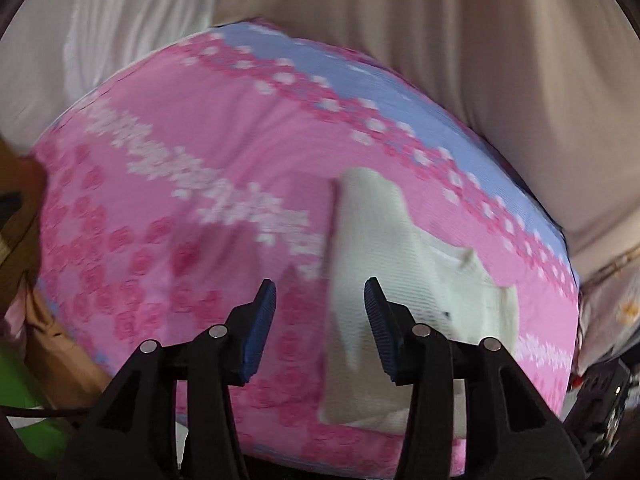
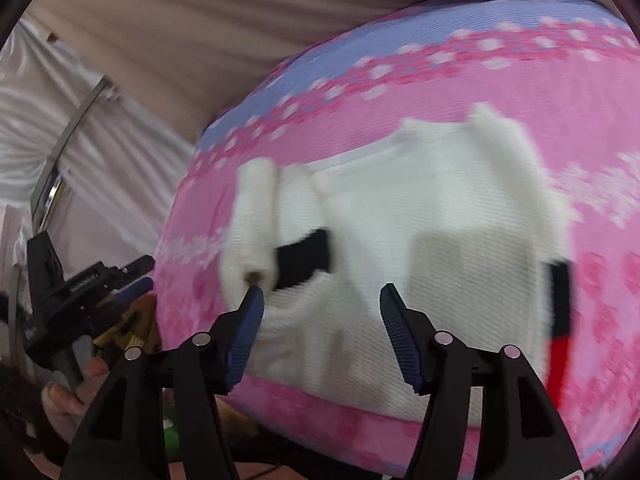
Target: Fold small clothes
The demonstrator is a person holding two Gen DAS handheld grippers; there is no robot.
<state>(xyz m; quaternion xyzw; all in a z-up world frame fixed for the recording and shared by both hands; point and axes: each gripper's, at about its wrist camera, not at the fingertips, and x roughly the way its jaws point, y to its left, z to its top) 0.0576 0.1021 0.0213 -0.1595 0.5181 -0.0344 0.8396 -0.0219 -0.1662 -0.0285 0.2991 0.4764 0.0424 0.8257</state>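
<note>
A small white knit garment (image 1: 380, 240) lies folded on the pink flowered cloth (image 1: 180, 200). In the right wrist view the garment (image 2: 440, 220) shows a rolled sleeve at its left, a black patch and a black-and-red strip at its right edge. My left gripper (image 1: 320, 320) hovers open over the garment's left edge, with nothing pinched between its blue pads. My right gripper (image 2: 322, 320) is also open just above the garment's near side and holds nothing. The left gripper (image 2: 140, 276) shows again at the left of that view, off the cloth (image 2: 400, 432), held by a hand (image 2: 68, 396).
Beige curtain (image 1: 480, 60) hangs behind the pink surface, with white drapery (image 2: 100, 152) and a metal bar (image 2: 72, 120) to the left. A brown box (image 1: 24, 208) and a green object (image 1: 24, 392) sit beside the left edge. Dark clutter (image 1: 600, 392) lies at the right.
</note>
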